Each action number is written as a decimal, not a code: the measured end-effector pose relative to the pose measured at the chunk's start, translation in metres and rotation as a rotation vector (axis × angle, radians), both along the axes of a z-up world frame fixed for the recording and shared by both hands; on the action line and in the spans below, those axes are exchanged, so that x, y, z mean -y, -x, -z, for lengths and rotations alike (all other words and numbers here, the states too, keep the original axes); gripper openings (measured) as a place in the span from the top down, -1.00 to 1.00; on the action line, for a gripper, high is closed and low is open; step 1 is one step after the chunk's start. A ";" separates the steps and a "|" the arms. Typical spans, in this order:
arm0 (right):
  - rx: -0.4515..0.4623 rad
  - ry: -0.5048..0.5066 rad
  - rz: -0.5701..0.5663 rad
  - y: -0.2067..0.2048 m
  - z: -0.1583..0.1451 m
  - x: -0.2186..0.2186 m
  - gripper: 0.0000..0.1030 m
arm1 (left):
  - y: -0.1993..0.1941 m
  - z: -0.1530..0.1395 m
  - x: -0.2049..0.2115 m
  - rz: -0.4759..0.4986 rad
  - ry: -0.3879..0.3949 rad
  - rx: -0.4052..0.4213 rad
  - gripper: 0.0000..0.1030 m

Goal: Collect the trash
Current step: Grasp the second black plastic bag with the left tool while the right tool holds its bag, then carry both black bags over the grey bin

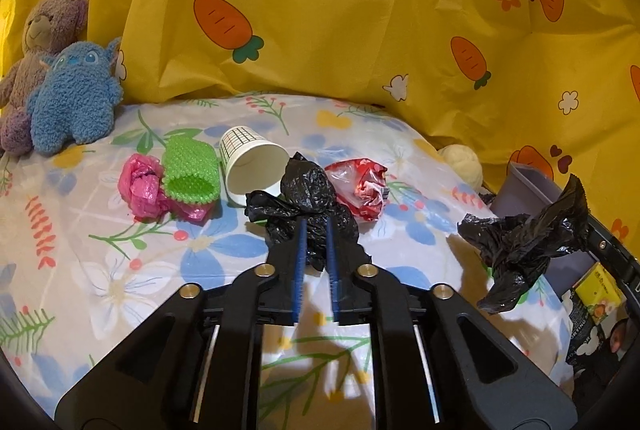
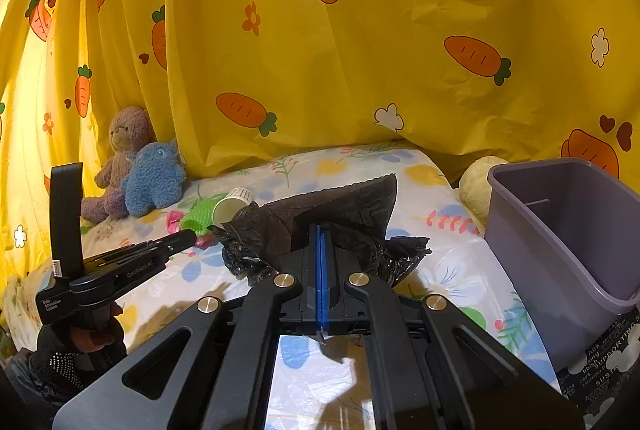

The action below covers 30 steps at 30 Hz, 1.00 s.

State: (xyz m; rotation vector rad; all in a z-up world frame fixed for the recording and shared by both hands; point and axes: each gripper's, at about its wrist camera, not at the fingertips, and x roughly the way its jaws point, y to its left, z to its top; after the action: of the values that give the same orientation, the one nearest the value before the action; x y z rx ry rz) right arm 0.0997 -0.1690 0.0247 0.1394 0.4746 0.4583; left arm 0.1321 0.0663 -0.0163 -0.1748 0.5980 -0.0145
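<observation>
On the floral sheet lie a pink plastic wad (image 1: 142,187), a green spiky sleeve (image 1: 191,171), a tipped paper cup (image 1: 252,165), a crumpled black bag (image 1: 306,205) and a red-and-clear wrapper (image 1: 362,189). My left gripper (image 1: 317,224) has its jaws narrowly apart around the near edge of that black bag; a firm hold is not clear. My right gripper (image 2: 322,230) is shut on a second black bag (image 2: 340,218), held above the sheet; it shows in the left wrist view (image 1: 520,250) beside the purple bin (image 2: 568,226).
Two plush toys, brown (image 1: 44,29) and blue (image 1: 76,93), sit at the far left against the yellow carrot curtain (image 1: 360,9). A cream plush ball (image 1: 464,159) lies beside the bin. Printed packaging (image 1: 596,302) sits under the bin at the right edge.
</observation>
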 end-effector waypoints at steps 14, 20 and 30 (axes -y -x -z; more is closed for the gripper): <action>-0.009 -0.015 0.042 -0.007 0.001 0.015 0.98 | -0.071 0.036 0.015 -0.003 -0.029 -0.151 -0.18; -0.016 -0.015 0.051 -0.010 0.004 0.022 0.98 | -0.077 0.045 0.010 0.006 0.004 -0.176 0.50; -0.004 -0.019 0.052 -0.006 0.001 0.026 0.99 | -0.032 0.008 0.001 -0.027 0.016 -0.038 0.77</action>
State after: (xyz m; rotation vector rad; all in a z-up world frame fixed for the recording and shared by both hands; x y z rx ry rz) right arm 0.1052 -0.1954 0.0236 0.1710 0.4692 0.4122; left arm 0.1637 0.0656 -0.0243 -0.1991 0.6335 0.0101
